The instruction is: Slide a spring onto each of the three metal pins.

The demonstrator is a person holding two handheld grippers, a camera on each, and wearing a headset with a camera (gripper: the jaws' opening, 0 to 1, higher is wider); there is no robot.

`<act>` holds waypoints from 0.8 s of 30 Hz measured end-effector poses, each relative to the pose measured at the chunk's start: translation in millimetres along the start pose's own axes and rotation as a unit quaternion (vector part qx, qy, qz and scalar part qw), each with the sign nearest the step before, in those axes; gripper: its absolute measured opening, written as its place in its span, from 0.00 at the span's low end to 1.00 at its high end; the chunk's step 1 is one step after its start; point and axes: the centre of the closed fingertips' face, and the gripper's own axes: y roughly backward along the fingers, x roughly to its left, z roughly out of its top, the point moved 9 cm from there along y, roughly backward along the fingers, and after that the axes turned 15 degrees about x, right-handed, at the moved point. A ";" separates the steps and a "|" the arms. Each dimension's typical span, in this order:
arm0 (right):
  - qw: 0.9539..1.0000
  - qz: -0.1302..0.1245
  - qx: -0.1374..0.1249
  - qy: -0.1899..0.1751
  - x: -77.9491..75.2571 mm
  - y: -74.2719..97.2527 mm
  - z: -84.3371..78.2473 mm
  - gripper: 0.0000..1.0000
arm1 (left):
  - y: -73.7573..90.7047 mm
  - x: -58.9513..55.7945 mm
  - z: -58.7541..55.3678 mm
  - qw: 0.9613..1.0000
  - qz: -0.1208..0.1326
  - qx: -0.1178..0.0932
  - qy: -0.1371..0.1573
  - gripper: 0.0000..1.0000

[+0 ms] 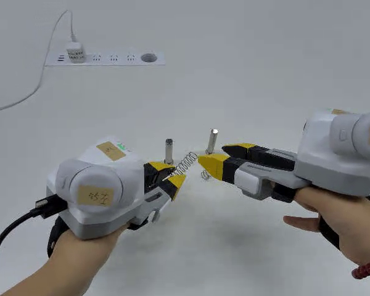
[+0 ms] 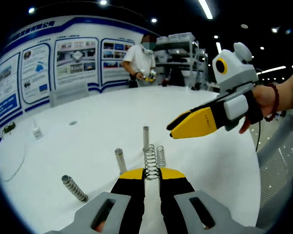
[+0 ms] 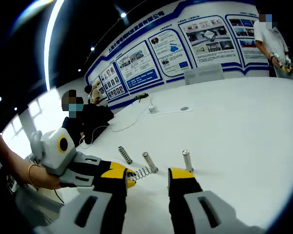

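My left gripper [image 1: 174, 174] is shut on one end of a coil spring [image 1: 186, 163], which sticks out toward the pins; the left gripper view shows that spring [image 2: 150, 163] pinched between the yellow tips. Two bare metal pins [image 1: 169, 150] [image 1: 213, 140] stand upright on the white table. A third pin [image 2: 74, 188] wears a spring and leans to the left. Another loose spring [image 2: 160, 155] rests on the table just beyond the held one. My right gripper [image 1: 213, 154] is open, its jaws close to the held spring's free end and in front of the right pin [image 3: 187, 160].
A white power strip [image 1: 105, 58] with a plugged charger [image 1: 75, 52] and its cable lies at the far left of the table. A person [image 2: 139, 61] stands beyond the far edge; seated people [image 3: 80, 119] are off to the side. Wall posters are behind.
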 end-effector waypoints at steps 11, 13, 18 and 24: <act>0.992 0.095 -0.021 -0.084 16.5 -9.2 13.8 0.27 | 30.6 -1.1 11.0 0.996 -0.016 -0.079 0.034 0.10; 0.989 0.108 -0.023 -0.096 19.0 -10.0 15.9 0.26 | 34.8 -0.7 11.8 0.995 -0.018 -0.088 0.036 0.10; 0.981 0.141 -0.027 -0.133 23.6 -11.3 18.4 0.23 | 43.3 -0.5 14.0 0.992 -0.026 -0.118 0.043 0.10; 0.963 0.195 -0.034 -0.185 30.3 -11.6 19.1 0.17 | 47.7 -4.2 17.0 0.991 -0.033 -0.129 0.027 0.10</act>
